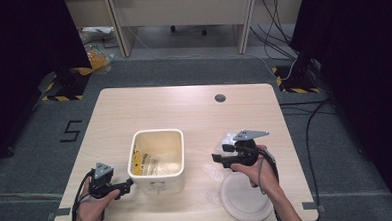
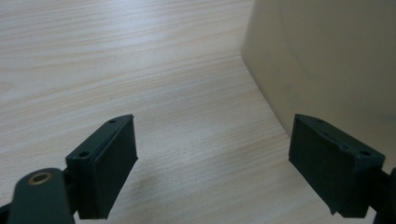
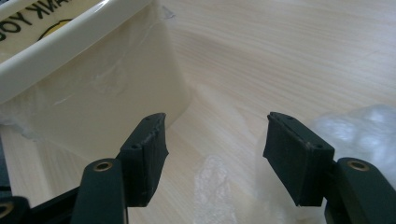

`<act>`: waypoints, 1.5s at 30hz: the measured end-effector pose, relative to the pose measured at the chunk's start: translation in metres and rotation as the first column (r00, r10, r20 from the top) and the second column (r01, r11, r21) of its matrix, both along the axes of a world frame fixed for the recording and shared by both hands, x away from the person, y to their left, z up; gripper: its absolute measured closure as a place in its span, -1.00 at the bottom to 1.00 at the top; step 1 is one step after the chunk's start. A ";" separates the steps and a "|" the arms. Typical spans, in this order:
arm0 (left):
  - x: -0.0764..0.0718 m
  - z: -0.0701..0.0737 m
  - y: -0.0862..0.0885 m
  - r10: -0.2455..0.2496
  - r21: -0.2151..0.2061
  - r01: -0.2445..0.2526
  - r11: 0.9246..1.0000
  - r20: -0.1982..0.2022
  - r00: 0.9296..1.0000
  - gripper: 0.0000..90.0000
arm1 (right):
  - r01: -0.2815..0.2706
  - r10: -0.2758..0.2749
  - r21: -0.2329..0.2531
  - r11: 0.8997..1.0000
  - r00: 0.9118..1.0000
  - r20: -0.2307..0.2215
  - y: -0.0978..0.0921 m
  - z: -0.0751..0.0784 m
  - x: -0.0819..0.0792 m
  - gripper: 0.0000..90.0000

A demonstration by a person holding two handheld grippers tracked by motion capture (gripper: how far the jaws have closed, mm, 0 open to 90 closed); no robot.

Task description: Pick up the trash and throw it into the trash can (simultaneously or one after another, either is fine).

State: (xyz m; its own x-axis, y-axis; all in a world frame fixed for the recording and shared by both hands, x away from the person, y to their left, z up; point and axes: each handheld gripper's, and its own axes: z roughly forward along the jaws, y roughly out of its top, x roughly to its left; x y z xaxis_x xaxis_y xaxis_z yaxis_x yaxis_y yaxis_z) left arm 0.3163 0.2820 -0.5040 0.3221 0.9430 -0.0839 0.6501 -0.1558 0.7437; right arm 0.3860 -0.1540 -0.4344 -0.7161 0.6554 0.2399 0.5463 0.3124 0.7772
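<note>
A cream square tub (image 1: pixel 156 161) stands on the wooden table (image 1: pixel 184 111), its inside lined with a yellow printed sheet. My left gripper (image 1: pixel 128 183) rests low at the tub's left front corner, jaws open with nothing between them; the tub's wall (image 2: pixel 327 65) rises just right of it. My right gripper (image 1: pixel 216 158) hovers right of the tub, open and pointing toward the tub wall (image 3: pixel 102 102). Crumpled clear plastic (image 3: pixel 359 126) lies beside and under it, also seen behind the gripper as a clear wad (image 1: pixel 228 138). A white round lid (image 1: pixel 245 197) lies near the front edge.
A small round grommet (image 1: pixel 220 98) sits near the table's far edge. Cables (image 1: pixel 314 115) trail over the grey floor at right. The far half of the table is bare wood. Desks stand beyond.
</note>
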 end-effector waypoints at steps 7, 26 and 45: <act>-0.001 0.001 -0.009 -0.020 -0.009 0.020 1.000 0.003 1.000 -0.68 | -0.043 0.043 -0.015 0.999 0.999 -0.014 0.019 -0.007 -0.003 -0.14; -0.002 0.004 -0.036 -0.033 -0.023 0.034 0.999 0.041 0.999 -0.66 | -0.102 0.100 -0.043 0.994 0.994 -0.043 0.050 -0.025 -0.013 -0.14; 0.038 0.012 -0.063 0.009 -0.003 -0.009 1.000 0.021 1.000 -0.29 | -0.025 0.023 -0.043 0.999 0.999 -0.049 0.037 -0.026 0.002 -0.13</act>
State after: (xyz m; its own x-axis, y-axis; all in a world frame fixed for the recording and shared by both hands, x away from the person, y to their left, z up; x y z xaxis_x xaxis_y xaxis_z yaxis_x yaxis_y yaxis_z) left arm 0.3543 0.2195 -0.4922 0.3155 0.9455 -0.0802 0.6359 -0.1479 0.7575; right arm 0.3878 -0.1169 -0.4607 -0.7201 0.6486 0.2465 0.5747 0.3586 0.7356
